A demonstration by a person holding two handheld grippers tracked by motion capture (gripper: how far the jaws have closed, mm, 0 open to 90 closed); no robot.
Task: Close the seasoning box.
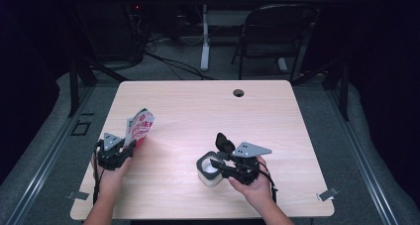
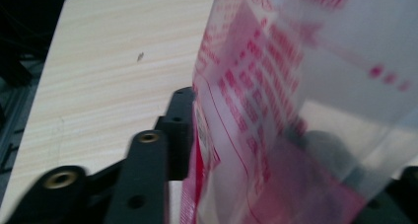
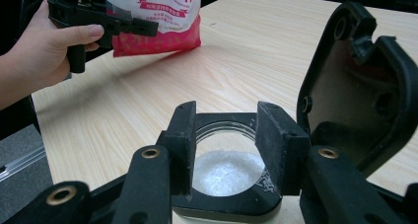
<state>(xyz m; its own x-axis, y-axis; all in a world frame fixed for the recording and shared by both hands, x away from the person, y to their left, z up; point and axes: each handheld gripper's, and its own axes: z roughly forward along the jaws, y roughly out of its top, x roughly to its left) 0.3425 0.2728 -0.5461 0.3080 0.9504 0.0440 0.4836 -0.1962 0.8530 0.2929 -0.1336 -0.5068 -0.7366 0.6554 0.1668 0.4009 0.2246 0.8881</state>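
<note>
The fingers [image 3: 180,135] of the right gripper [image 1: 224,164] are standing about half open and are pressing on the black rim of the jar [image 1: 209,171], one from each side. The jar is standing upright on the table [image 1: 208,111] at the near right, its hinged lid [image 3: 357,81] is hanging open behind, and white grains are lying inside. The left gripper [image 1: 130,146] is reaching to the red and white bag [image 1: 140,126] at the near left of the table. The bag is sitting between its jaws, but the jaws are looking partly open, so I cannot tell whether they are truly pressing it. In my judgement, the risk is lying with the bag: a loose grip could let it tip over and spill grains onto the table. A sideways pull from the right hand could also tilt the open jar.
</note>
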